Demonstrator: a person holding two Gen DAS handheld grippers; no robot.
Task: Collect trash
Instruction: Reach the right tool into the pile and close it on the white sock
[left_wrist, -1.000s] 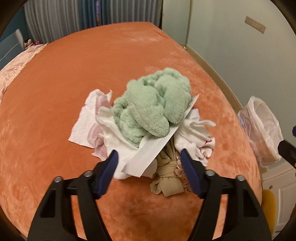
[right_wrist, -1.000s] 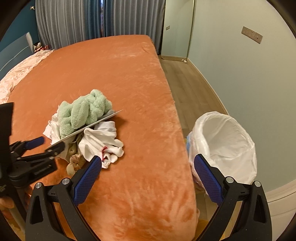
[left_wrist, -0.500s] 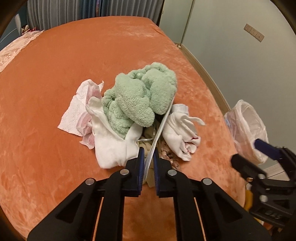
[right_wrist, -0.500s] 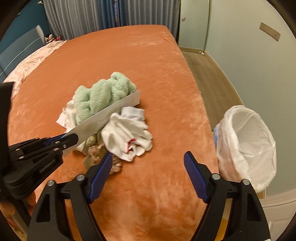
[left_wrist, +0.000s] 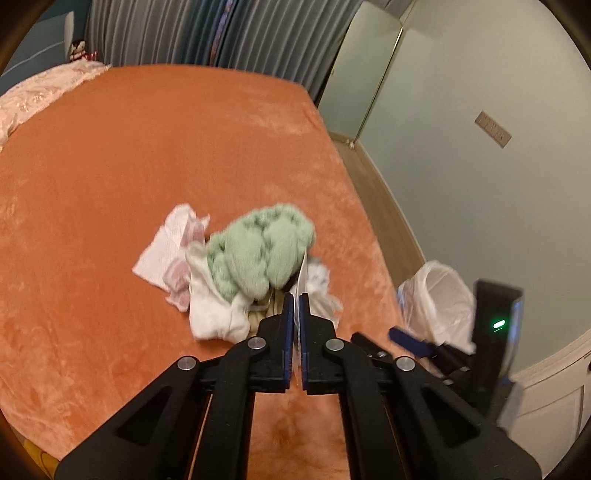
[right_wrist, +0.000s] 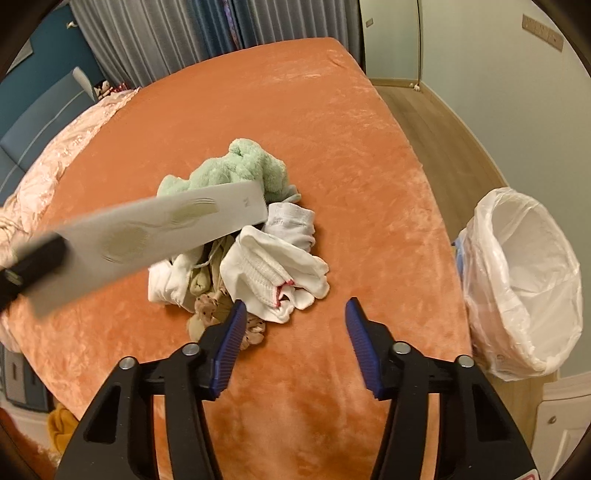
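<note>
Lifted clear of the pile since a second ago: white card (right_wrist: 162, 236), now raised above the clothes and slanting across the right wrist view, blurred at its near end. Clamped edge-on between the pads of the left gripper (left_wrist: 296, 306), shut on the card, with only a thin white sliver showing in the left wrist view. Narrowed too: right gripper (right_wrist: 293, 328), jaws just been closing, now about half apart with nothing between them, pads touching nothing, hovering over bare orange bedspread (right_wrist: 332, 147) just right of the pile's near edge.

Nearest in the pile: beige patterned cloth (right_wrist: 214, 314), partly behind the right gripper's left finger. Beside it, white socks (right_wrist: 273, 273) with a red-stitched edge, bunched. Further back, green towel (left_wrist: 262, 251), crumpled on top of more white cloth (left_wrist: 214, 310). Left of the towel, flat on the bedspread, crumpled tissue (left_wrist: 166, 254) with pink marks.

Off the bed's right edge, on the floor: bin (right_wrist: 524, 280) lined with a white plastic bag, mouth open, well apart from the pile. Beyond it, wood floor (right_wrist: 443, 129) and pale wall. At the far end of the bed, grey and blue curtains (right_wrist: 166, 40); at far left, pink quilt (right_wrist: 59, 147).
</note>
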